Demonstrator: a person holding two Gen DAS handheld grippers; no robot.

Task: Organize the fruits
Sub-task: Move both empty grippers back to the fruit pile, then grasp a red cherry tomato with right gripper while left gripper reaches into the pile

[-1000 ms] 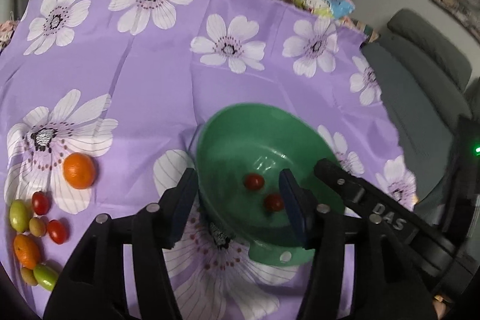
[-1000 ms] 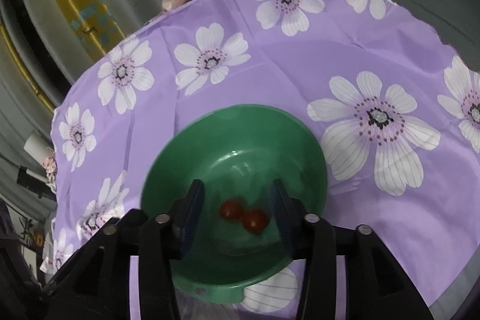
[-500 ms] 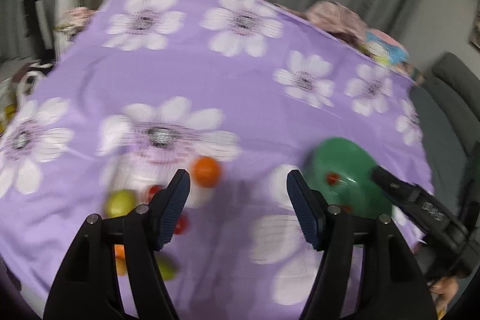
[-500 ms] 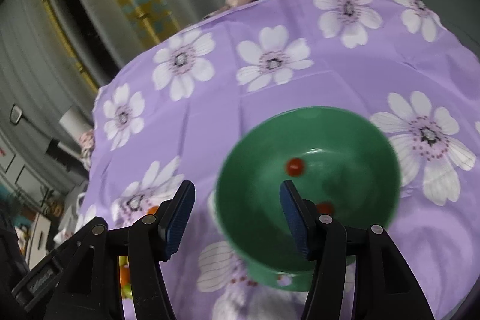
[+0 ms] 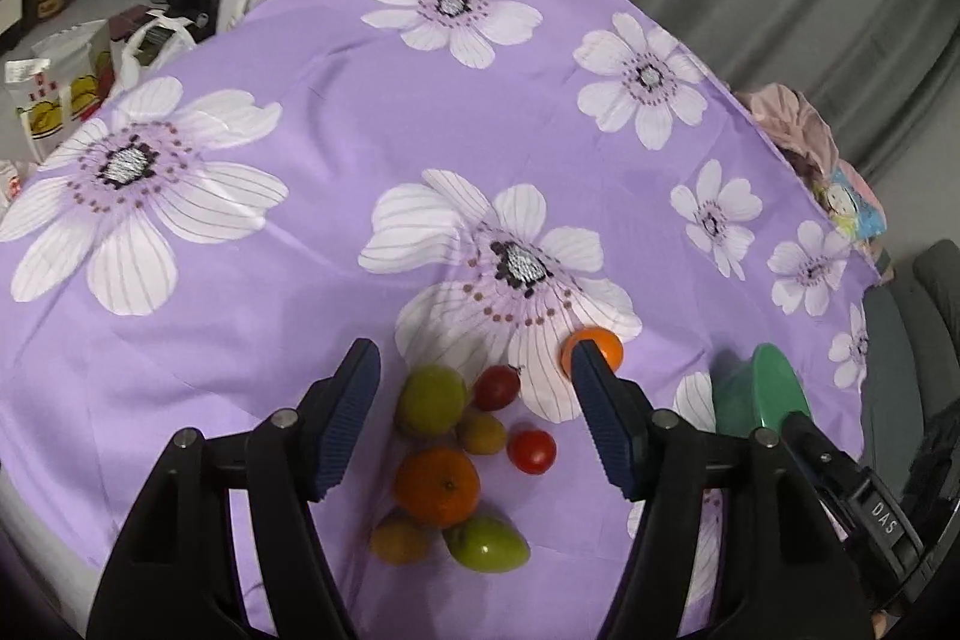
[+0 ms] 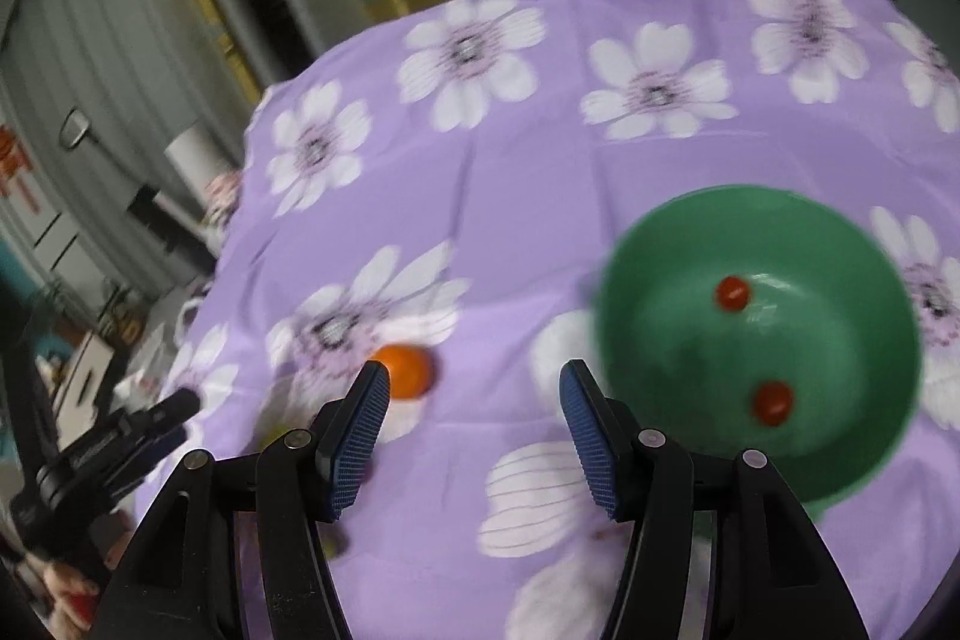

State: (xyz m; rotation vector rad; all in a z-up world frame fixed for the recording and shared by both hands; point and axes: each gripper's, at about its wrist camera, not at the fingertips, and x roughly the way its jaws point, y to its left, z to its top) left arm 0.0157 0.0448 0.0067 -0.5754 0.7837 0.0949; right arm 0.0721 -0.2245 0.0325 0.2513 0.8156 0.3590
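A loose pile of fruit lies on the purple cloth in the left wrist view: a green fruit (image 5: 433,398), two red tomatoes (image 5: 496,387) (image 5: 531,451), a big orange (image 5: 437,487) and a green mango-shaped fruit (image 5: 489,544). My left gripper (image 5: 477,418) hovers over the pile, its jaws closing with nothing pressed between them. A small orange (image 5: 594,347) peeks from behind its right finger. The green bowl (image 6: 828,280) holds two red tomatoes (image 6: 732,293) (image 6: 771,403). My right gripper (image 6: 474,430) is open and empty over bare cloth, between the small orange (image 6: 402,370) and the bowl.
The flowered purple cloth (image 5: 300,112) covers the whole table. Bags and boxes (image 5: 66,82) stand past its left edge, a bundle of cloth (image 5: 798,124) at the far edge, a grey sofa (image 5: 900,352) to the right. Each gripper shows in the other's view.
Both views have swung left, away from the bowl. The left gripper went from over the bowl to over the fruit pile; the bowl now sits right of the right fingers. Both jaws stand wider.
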